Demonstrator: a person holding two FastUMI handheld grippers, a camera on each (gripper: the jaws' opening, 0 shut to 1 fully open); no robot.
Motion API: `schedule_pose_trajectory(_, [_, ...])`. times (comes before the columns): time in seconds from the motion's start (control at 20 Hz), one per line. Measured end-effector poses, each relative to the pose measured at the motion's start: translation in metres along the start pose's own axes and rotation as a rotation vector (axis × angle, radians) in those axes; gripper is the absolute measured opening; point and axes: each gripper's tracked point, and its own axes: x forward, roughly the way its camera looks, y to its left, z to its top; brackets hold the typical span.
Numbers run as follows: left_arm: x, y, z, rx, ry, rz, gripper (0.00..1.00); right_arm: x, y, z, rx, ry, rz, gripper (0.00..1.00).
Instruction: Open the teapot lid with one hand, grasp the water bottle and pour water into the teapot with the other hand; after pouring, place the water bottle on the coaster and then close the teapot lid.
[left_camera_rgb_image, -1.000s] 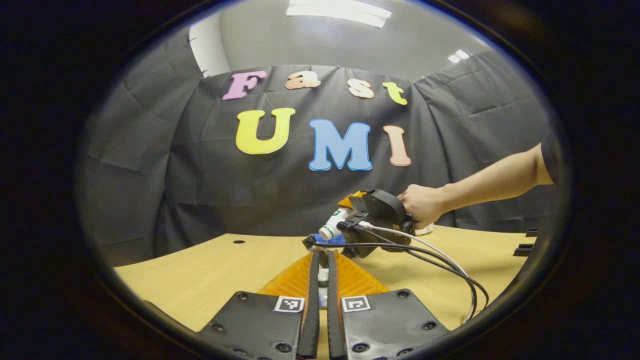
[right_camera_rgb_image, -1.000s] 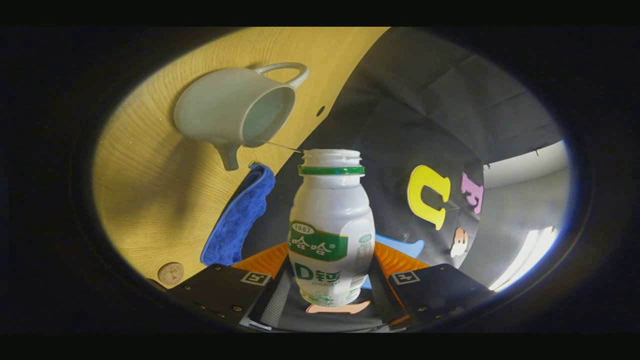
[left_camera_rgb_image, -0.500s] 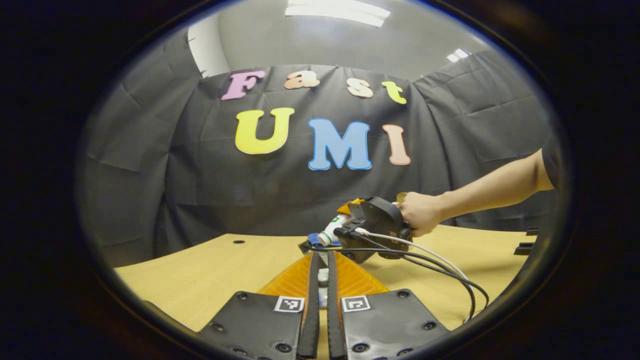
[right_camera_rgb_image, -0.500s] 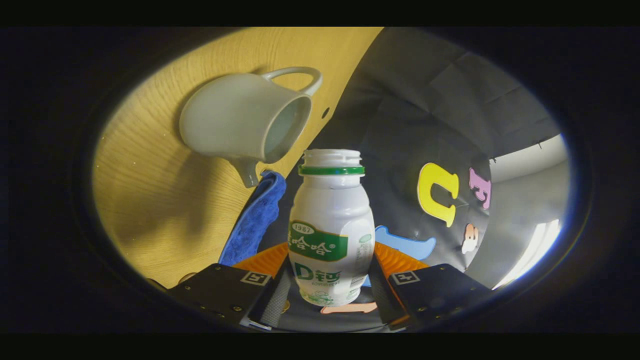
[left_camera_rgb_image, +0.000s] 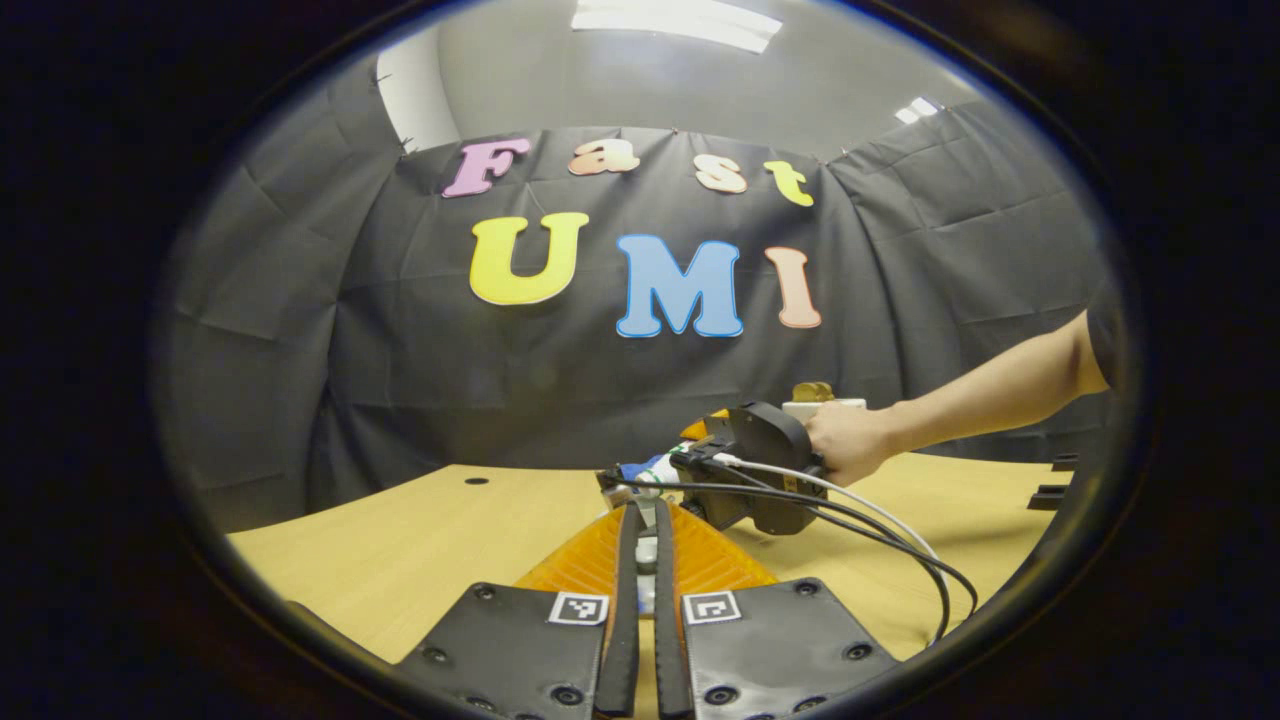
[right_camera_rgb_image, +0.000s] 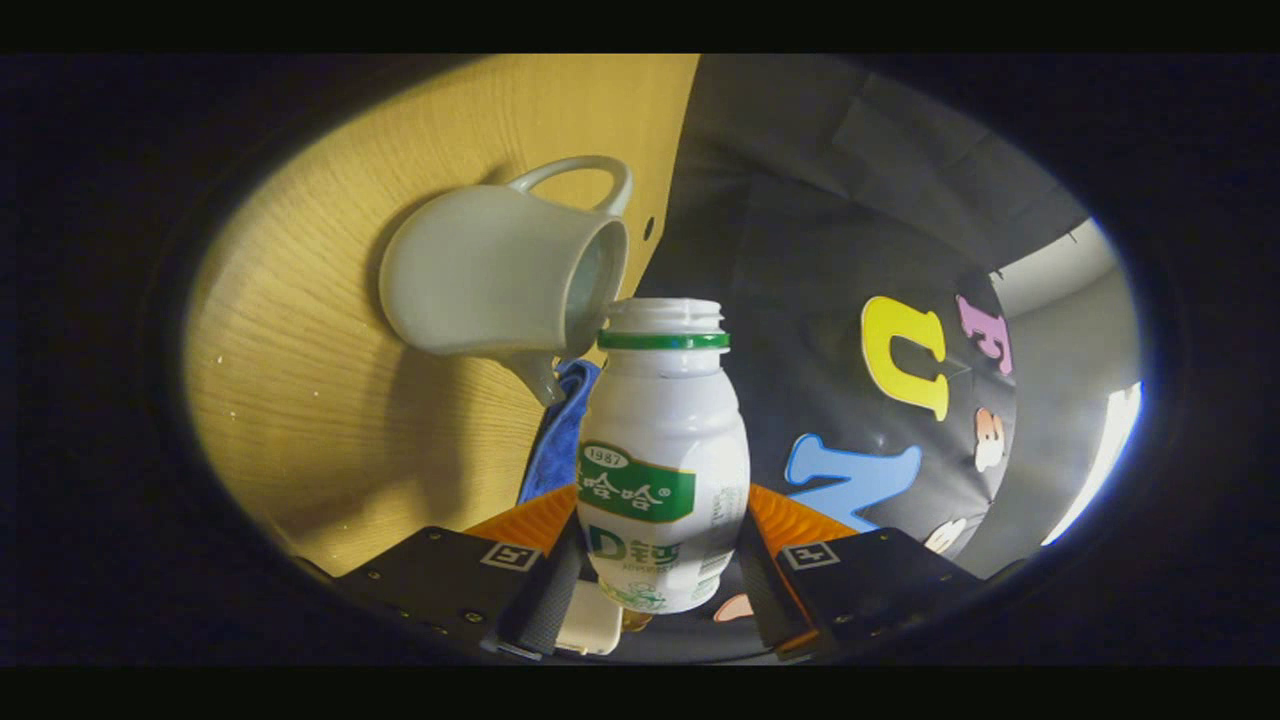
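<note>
Your wooden table (left_camera_rgb_image: 420, 540) spreads under both grippers, and in the right gripper view it stands tilted up the left side because you have that gripper rolled over. On it in that view sits the white teapot (right_camera_rgb_image: 490, 275), lid off, its open mouth facing the water bottle (right_camera_rgb_image: 662, 460), whose uncapped neck is right at the teapot's rim; a blue cloth (right_camera_rgb_image: 560, 440) lies on the table just beyond the spout. Your right gripper (right_camera_rgb_image: 660, 590) has both fingers pressed against the bottle's lower body, one on each side. In the left gripper view you can see your hand (left_camera_rgb_image: 845, 445) holding that gripper (left_camera_rgb_image: 745, 475) near the middle of the table, cables trailing from it. Your left gripper (left_camera_rgb_image: 640, 590) has its jaws drawn nearly together on a small pale piece (left_camera_rgb_image: 646, 552), probably the teapot lid's knob, though too little shows to be sure.
</note>
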Motion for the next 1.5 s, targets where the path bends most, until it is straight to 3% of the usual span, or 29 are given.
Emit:
schedule_pose_trajectory(0.15, [0.001, 0.0, 0.0, -0.002, 0.004, 0.0, 0.13, -0.001, 0.005, -0.005, 0.097, 0.025, 0.027, 0.72])
schedule_pose_trajectory(0.2, [0.002, 0.001, -0.001, 0.0, 0.005, 0.002, 0.13, -0.001, 0.006, -0.007, 0.14, 0.033, 0.035, 0.87])
schedule_pose_trajectory(0.25, [0.002, 0.002, 0.0, 0.002, 0.004, 0.005, 0.13, 0.0, 0.008, -0.008, 0.191, 0.04, 0.051, 0.73])
schedule_pose_trajectory(0.45, [0.006, 0.002, -0.005, -0.002, 0.013, 0.005, 0.13, -0.002, 0.006, -0.009, 0.426, 0.063, 0.082, 0.72])
schedule_pose_trajectory(0.5, [0.008, 0.0, -0.007, -0.007, 0.019, 0.003, 0.17, -0.004, 0.007, -0.008, 0.494, 0.063, 0.093, 0.72])
schedule_pose_trajectory(0.55, [0.009, 0.001, -0.008, -0.011, 0.024, 0.003, 0.17, -0.006, 0.007, -0.007, 0.557, 0.06, 0.105, 0.58])
schedule_pose_trajectory(0.6, [0.011, 0.003, -0.008, -0.011, 0.026, 0.006, 0.17, -0.008, 0.006, -0.006, 0.616, 0.054, 0.111, 0.73])
schedule_pose_trajectory(0.65, [0.013, 0.004, -0.007, -0.009, 0.025, 0.01, 0.13, -0.01, 0.005, -0.006, 0.669, 0.047, 0.113, 0.72])
schedule_pose_trajectory(0.85, [0.037, 0.009, 0.014, 0.0, -0.013, 0.012, 0.17, -0.015, -0.006, -0.012, 0.887, 0.046, 0.129, 0.72])
schedule_pose_trajectory(1.1, [0.093, 0.004, 0.031, -0.02, -0.032, -0.034, 0.13, -0.031, -0.016, -0.021, 1.265, 0.044, 0.177, 0.72])
schedule_pose_trajectory(1.3, [0.129, 0.001, 0.026, -0.061, -0.01, -0.055, 0.17, -0.05, -0.022, -0.04, 1.509, 0.025, 0.181, 0.72])
schedule_pose_trajectory(1.45, [0.159, 0.006, 0.024, -0.088, 0.006, -0.052, 0.13, -0.059, -0.034, -0.068, 1.623, 0.021, 0.104, 0.72])
schedule_pose_trajectory(1.5, [0.169, 0.007, 0.025, -0.084, 0.008, -0.047, 0.17, -0.064, -0.033, -0.078, 1.639, 0.032, 0.07, 0.72])
